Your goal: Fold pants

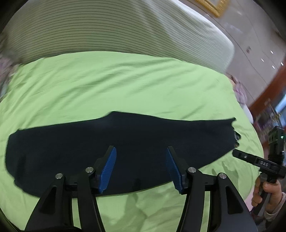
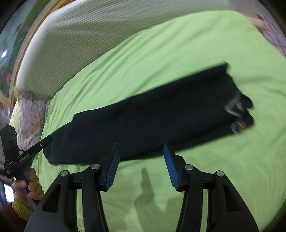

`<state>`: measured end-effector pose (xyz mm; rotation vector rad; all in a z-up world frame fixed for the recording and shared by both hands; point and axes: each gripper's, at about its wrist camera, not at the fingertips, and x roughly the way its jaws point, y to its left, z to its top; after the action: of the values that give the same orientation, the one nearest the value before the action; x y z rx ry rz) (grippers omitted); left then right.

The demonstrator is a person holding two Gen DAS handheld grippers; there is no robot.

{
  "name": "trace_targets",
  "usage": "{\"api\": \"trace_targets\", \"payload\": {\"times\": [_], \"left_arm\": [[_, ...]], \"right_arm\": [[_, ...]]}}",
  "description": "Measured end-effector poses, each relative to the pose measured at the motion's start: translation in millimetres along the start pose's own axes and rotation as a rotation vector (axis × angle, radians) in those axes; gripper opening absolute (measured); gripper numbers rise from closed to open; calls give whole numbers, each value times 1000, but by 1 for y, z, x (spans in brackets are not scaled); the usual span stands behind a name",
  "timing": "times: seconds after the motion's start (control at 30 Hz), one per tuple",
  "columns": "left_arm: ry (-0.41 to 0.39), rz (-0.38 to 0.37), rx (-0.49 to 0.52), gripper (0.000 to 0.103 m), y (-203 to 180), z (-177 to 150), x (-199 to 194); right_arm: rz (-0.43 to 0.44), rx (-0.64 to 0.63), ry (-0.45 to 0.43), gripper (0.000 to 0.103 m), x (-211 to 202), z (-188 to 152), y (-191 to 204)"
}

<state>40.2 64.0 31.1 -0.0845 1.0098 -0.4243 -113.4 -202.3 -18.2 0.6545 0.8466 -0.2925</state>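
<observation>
Both jaws wide open, empty, left gripper [image 1: 141, 167] and right gripper [image 2: 141, 166] above dark pants [image 1: 107, 146]; risk: pinching green sheet [image 1: 125, 85] too.

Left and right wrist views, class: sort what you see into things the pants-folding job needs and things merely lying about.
Belongs to the job:
dark pants, laid flat
left gripper, jaws open
right gripper, jaws open
green bedspread, the work surface

Lying about:
striped headboard
floral pillow
gold picture frame

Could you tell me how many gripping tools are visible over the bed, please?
2, both open and empty: the left tool hovers over the middle of the dark pants; the right tool hovers at the pants' near edge, over the green sheet.
</observation>
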Motion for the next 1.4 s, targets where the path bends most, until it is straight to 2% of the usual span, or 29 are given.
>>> {"api": "trace_targets", "payload": {"times": [0.3, 0.5, 0.77, 1.0, 1.07, 1.13, 1.2, 1.27, 1.3, 1.4], "left_arm": [[97, -98, 165, 66, -74, 29, 43], [141, -128, 219, 66, -103, 49, 68], [213, -188, 320, 69, -156, 78, 113], [312, -257, 482, 69, -225, 92, 170], [337, -269, 518, 69, -244, 93, 185], [347, -283, 546, 68, -259, 92, 198], [346, -277, 564, 55, -265, 89, 205], [389, -283, 581, 19, -271, 86, 216], [402, -292, 585, 18, -275, 86, 218], [378, -315, 641, 10, -286, 83, 208]], "right_arm": [[-33, 185, -31, 53, -5, -4, -57], [-50, 225, -94, 53, -13, 6, -74], [-23, 323, -130, 52, -3, 26, -99], [5, 401, -145, 40, 8, 28, -112], [11, 402, -150, 34, 8, 28, -115], [26, 405, -151, 17, 9, 28, -119], [40, 405, -152, 9, 9, 24, -119], [49, 400, -162, 8, 5, 24, -123], [57, 390, -176, 7, 1, 23, -121], [70, 375, -198, 7, -15, 19, -118]]}}
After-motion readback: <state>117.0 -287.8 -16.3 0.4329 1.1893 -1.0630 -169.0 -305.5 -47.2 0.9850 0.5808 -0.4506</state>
